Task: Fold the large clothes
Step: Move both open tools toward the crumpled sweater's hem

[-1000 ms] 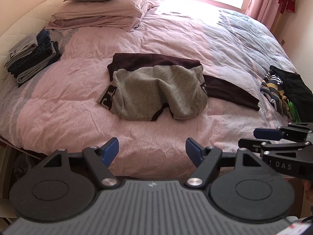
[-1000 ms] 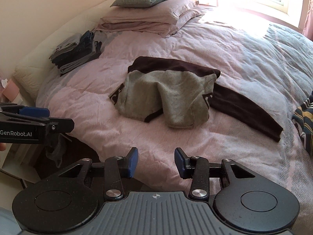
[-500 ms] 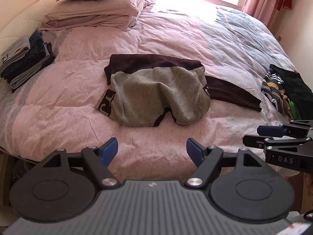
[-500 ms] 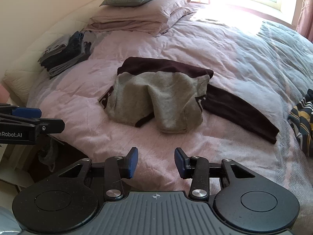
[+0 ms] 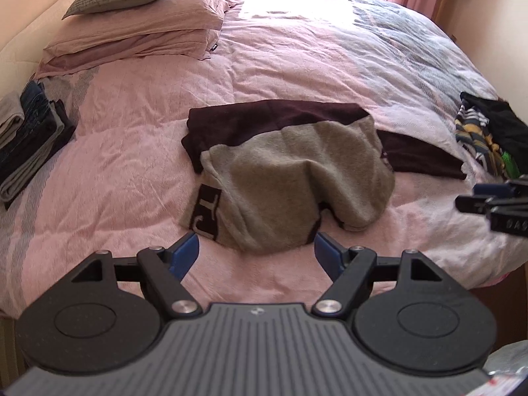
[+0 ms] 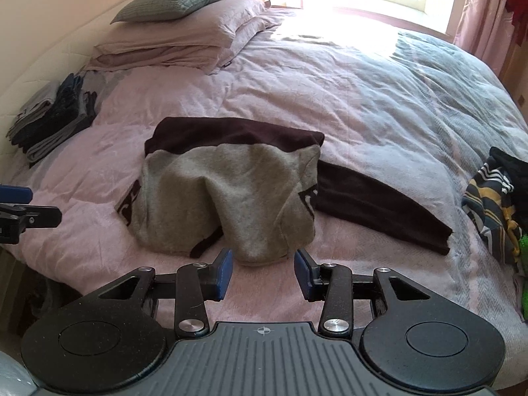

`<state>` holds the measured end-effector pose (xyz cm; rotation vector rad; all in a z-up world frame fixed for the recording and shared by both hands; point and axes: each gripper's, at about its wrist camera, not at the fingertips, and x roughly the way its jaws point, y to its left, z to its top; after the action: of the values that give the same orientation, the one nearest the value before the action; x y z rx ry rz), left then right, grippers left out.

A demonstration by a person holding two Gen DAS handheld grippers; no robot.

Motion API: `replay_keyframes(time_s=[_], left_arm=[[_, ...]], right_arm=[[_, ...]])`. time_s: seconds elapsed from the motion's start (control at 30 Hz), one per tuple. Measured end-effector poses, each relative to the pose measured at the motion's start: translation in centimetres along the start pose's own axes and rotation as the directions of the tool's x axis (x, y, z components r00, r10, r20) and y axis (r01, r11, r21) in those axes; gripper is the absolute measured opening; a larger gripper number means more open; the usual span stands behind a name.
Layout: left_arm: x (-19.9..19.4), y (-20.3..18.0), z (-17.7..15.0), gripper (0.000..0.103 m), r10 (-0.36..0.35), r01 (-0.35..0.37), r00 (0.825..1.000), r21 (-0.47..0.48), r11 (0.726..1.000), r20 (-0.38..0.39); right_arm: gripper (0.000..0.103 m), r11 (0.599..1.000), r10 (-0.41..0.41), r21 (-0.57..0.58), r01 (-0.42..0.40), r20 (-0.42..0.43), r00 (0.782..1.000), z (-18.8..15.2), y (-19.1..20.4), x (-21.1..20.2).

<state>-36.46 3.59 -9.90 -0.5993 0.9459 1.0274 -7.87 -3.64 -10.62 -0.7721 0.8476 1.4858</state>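
Sunlit, the pink quilted bed holds a rumpled grey-and-maroon sweater; left gripper and right gripper both gape empty.

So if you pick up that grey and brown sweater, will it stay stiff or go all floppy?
Probably floppy: the grey and brown sweater already slumps in soft folds on the pink duvet. Its long dark sleeve would likely dangle. The fuzzy knit looks unlikely to slip.

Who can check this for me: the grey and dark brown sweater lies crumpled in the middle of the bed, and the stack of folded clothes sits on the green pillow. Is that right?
Not quite. The sweater does lie crumpled mid-bed, but the stack of folded clothes sits on the pink quilt near the left edge, below the pillows, not on the green pillow. The right wrist view shows this.
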Motion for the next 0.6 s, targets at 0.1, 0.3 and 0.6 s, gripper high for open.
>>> replay_keyframes(time_s=[0.1, 0.3, 0.6], left_arm=[[2.5, 1.1, -1.0, 0.074, -0.007, 0.007, 1.000, 0.098, 0.995, 0.008], [8.3, -0.2, -4.1, 0.073, 0.014, -0.015, 1.000, 0.347, 0.938, 0.005], [16.3, -4.7, -8.1, 0.068, 0.039, -0.088, 0.996, 0.701, 0.708, 0.085]], right_arm=[[0.038, 0.998, -0.046, 0.031, 0.046, -0.005, 0.999, -0.4, 0.0, 1.1], [0.038, 0.990, -0.086, 0.102, 0.097, -0.103, 0.991, -3.1, -0.4, 3.0], [0.038, 0.973, -0.177, 0.112, 0.202, -0.204, 0.963, -5.5, -2.7, 5.2]])
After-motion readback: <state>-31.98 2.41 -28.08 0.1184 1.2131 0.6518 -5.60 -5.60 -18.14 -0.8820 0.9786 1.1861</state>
